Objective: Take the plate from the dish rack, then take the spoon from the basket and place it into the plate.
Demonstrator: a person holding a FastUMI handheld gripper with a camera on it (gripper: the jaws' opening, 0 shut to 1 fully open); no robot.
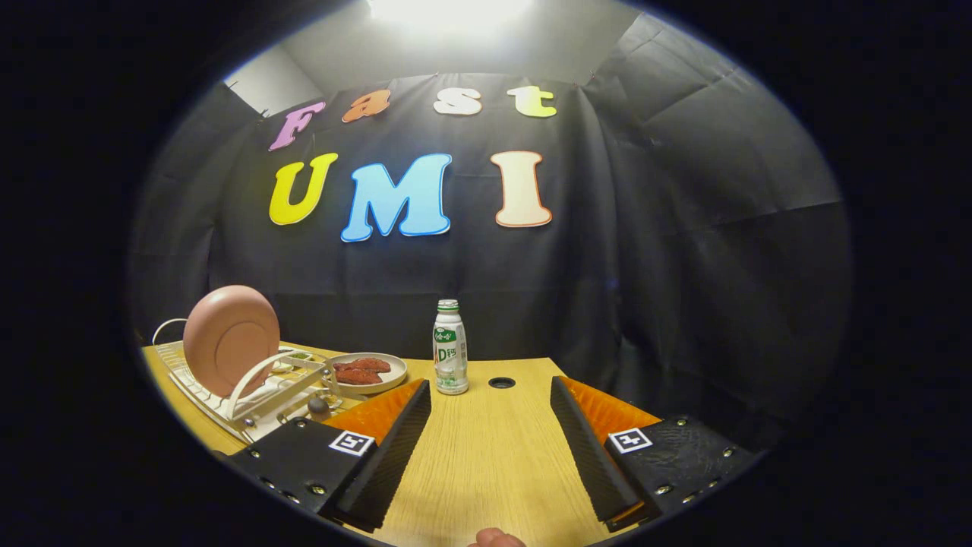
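A pink plate (pixel 230 339) stands on edge in the white wire dish rack (pixel 199 387), off to the left of the left finger and beyond it. A basket part of the rack (pixel 302 363) sits beside the plate; I cannot make out a spoon in it. My gripper (pixel 490 391) hovers over the wooden table (pixel 486 463), open wide, with only bare tabletop between its fingers. The plate and rack are well apart from the fingers.
A small white bottle with a green cap (pixel 449 348) stands just ahead, slightly left of the gap between the fingers. A shallow beige dish holding reddish pieces (pixel 369 371) lies between rack and bottle. A round cable hole (pixel 501 382) is in the table. A fingertip (pixel 497 539) shows at the near edge.
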